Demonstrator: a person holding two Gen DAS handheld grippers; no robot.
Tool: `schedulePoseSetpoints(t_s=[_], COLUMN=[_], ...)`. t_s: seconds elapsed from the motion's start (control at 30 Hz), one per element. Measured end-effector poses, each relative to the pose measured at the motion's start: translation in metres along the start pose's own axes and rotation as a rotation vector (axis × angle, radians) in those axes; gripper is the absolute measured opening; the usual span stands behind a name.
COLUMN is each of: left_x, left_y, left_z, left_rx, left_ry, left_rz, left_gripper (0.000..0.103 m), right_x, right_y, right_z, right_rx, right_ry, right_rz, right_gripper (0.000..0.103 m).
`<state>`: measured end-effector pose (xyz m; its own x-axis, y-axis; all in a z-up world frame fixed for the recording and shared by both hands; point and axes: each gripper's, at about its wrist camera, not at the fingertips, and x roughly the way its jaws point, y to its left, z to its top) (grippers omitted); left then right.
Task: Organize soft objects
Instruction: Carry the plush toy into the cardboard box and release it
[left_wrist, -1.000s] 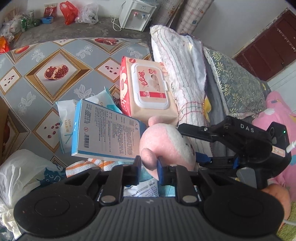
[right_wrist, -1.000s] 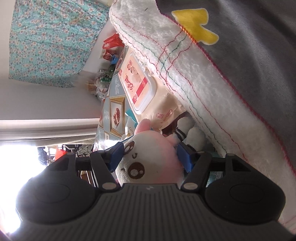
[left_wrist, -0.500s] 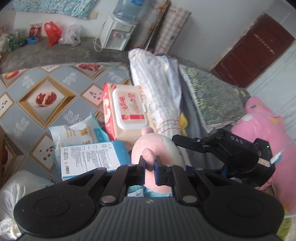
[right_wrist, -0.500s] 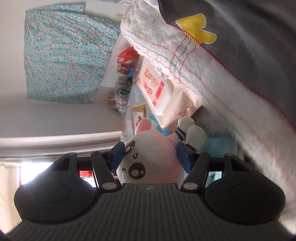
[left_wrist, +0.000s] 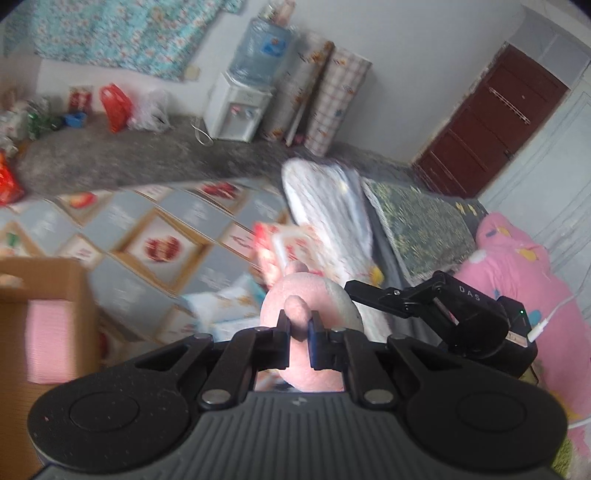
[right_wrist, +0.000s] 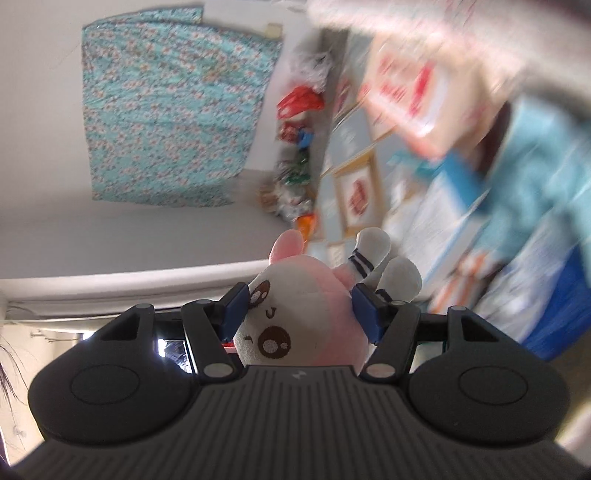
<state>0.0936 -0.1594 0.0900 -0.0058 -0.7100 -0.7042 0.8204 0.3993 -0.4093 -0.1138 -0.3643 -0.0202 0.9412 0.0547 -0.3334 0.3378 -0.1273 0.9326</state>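
Note:
A pink and white plush bunny (left_wrist: 314, 291) is held in the air by both grippers. My left gripper (left_wrist: 298, 325) is shut on a small pink nub at the bunny's back. My right gripper (right_wrist: 301, 312) is shut on the bunny's body (right_wrist: 295, 306), its face toward the camera; the right gripper also shows in the left wrist view (left_wrist: 436, 314), on the toy's right side. A cardboard box (left_wrist: 55, 295) with a pink folded cloth (left_wrist: 48, 339) inside stands at the left.
A wet-wipes pack (left_wrist: 280, 240), a blue and white packet (left_wrist: 229, 302) and a folded white towel (left_wrist: 325, 206) lie blurred on the patterned mat (left_wrist: 155, 229). A pink blanket (left_wrist: 517, 266) is on the right. A water dispenser (left_wrist: 240, 110) stands by the far wall.
Both grippers have lifted the bunny up and away from the pile; the wipes pack and blue box now lie lower and farther. The cardboard box has come into view at the left.

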Motion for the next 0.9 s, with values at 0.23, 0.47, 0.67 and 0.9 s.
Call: schedulePoseSetpoints(t_s=[0.23, 0.47, 0.67, 0.9], left_x=[-0.07, -0.104, -0.105, -0.085], left_y=[0.07, 0.149, 0.217, 0.278], left_z=[0.022, 0.033, 0.033, 0.025], left_rx=[-0.003, -0.036, -0.07, -0.071], left_ry=[-0.066, -0.099, -0.071, 0.003], left_rz=[0.129, 0.26, 0.329, 0.406], left_gripper=[0.01, 0.01, 0.01, 0.01], right_x=[0.103, 0.212, 0.288, 0.355], right_y=[0.045, 0.072, 0.07, 0.043], right_z=[-0.06, -0.109, -0.141, -0.163], right_rx=[-0.002, -0.005, -0.02, -0.001], right_ry=[0.105, 0.192, 0.227, 0.25], right_rz=[0.065, 0.053, -0.03, -0.13], right_gripper=[0.061, 0.061, 0.061, 0.061])
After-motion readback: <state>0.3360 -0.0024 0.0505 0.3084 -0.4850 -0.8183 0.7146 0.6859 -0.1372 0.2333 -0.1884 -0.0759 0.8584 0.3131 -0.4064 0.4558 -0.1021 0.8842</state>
